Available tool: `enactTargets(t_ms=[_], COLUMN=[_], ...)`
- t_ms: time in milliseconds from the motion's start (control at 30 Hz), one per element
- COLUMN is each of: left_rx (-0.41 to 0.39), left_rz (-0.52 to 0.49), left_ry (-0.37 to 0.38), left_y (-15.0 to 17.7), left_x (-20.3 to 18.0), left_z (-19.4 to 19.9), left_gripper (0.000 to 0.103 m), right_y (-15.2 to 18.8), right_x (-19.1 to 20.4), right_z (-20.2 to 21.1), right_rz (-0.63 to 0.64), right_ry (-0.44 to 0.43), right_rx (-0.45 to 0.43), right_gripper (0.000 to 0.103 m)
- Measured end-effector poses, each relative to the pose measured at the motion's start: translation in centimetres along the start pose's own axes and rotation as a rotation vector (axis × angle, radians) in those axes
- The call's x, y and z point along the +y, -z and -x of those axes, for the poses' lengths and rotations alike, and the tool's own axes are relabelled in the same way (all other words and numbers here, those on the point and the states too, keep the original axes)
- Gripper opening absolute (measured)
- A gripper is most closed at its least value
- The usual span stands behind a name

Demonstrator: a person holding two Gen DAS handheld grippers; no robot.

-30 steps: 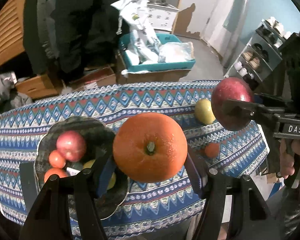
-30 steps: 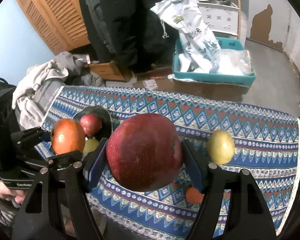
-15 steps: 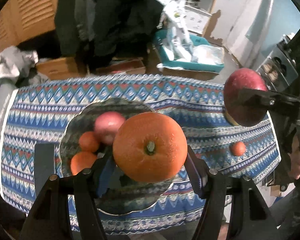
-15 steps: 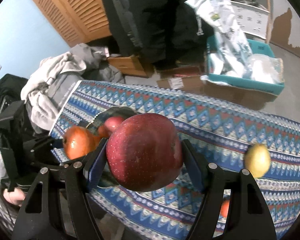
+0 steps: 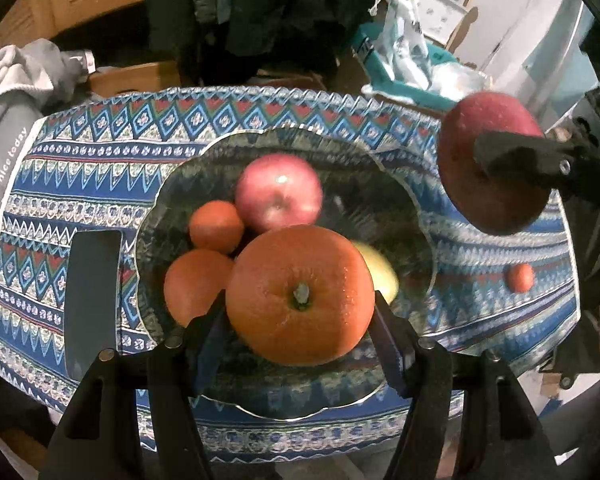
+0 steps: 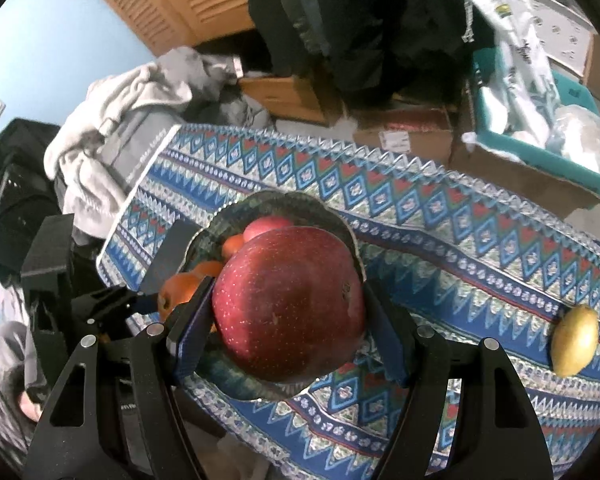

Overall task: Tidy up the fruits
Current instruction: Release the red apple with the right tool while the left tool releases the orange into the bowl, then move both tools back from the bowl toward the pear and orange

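1. Left claw [image 5: 300,320] pinches an orange [image 5: 300,294] above the glass bowl [image 5: 380,176].
2. Right claw [image 6: 288,320] pinches a dark red apple [image 6: 288,304] over the bowl's right edge.
3. Inside the bowl: a pink apple [image 5: 278,192], two tangerines [image 5: 216,226], possibly a pear [image 5: 380,276].

Patterned tablecloth [image 5: 100,152], black phone [image 5: 92,300], grey clothes [image 6: 112,120], teal crate [image 6: 540,148]
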State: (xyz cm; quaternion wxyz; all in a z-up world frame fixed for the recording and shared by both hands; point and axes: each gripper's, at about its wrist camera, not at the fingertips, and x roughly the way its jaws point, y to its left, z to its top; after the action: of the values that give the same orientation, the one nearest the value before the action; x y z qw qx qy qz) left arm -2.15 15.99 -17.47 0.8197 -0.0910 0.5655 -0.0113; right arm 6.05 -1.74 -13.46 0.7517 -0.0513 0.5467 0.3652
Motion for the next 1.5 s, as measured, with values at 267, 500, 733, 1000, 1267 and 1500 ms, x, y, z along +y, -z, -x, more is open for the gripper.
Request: enactTargets(t_ms=[267, 500, 733, 1000, 1267, 1500], left_rx=[0.048, 0.078, 0.111, 0.14, 0.114, 0.037], left_rz=[-0.022, -0.012, 0.032, 0.054, 0.081, 0.052], left_ry=[-0.013, -0.028, -0.013, -0.014, 0.008, -0.01], left_y=[1.1, 1.6, 1.9, 2.0, 1.9, 0.7], left_x=[-0.2, 0.1, 0.8, 1.0, 0.8, 0.3], left_z=[-1.7, -2.9, -4.0, -4.7, -4.0, -1.7], left_gripper=[0.067, 0.068, 0.068, 0.068, 0.068, 0.068], right_y=[-0.3, -0.2, 0.4, 0.4, 0.0, -0.1], right_x=[1.1, 1.3, 1.2, 0.7, 0.6, 0.9], right_z=[-3.7, -5.8, -7.3, -7.8, -7.3, -6.4], right_rz=[0.033, 0.049, 0.058, 0.046, 0.044, 0.045], right_ry=[0.017, 0.036, 0.061, 0.067, 0.088, 0.064], right_rx=[0.06, 0.096, 0.132, 0.149, 0.136, 0.117], right_gripper=[0.073, 0.073, 0.073, 0.073, 0.076, 0.076])
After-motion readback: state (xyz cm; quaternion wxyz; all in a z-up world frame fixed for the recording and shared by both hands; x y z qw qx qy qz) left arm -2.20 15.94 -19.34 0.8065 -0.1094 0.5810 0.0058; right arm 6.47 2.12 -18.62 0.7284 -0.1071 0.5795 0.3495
